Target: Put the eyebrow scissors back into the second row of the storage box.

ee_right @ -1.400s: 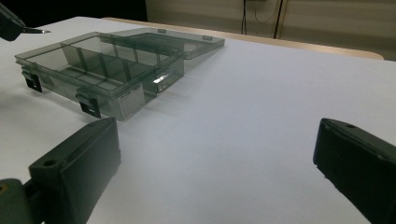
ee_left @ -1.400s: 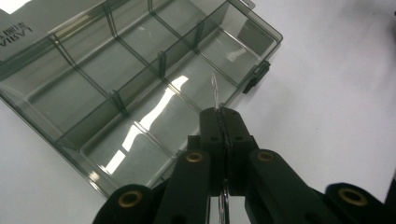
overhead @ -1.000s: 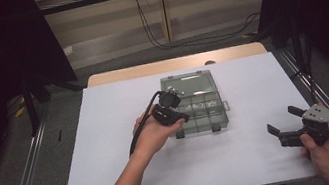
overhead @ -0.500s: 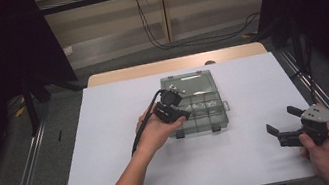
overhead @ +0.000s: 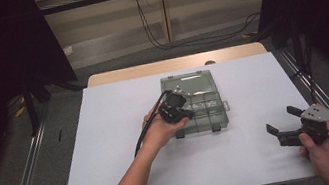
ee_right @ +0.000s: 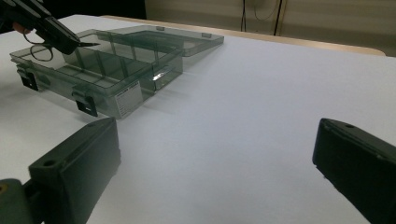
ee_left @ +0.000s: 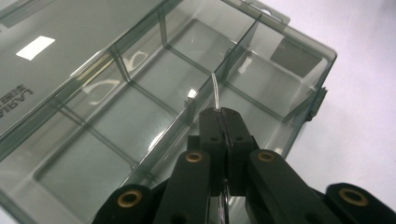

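The left gripper (ee_left: 220,112) is pinching a thin, light, slippery clear divider (ee_left: 215,91) by its upper edge, just above the rigid organizer box (ee_left: 299,74), while the right gripper (overhead: 289,121) is idling wide open.

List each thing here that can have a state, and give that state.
organizer box: open, compartments look empty.
lid: swung back, flat on the table.
clear divider: pinched upright in the left gripper, over the box.
left gripper: shut on the divider.
right gripper: open, holding nothing.
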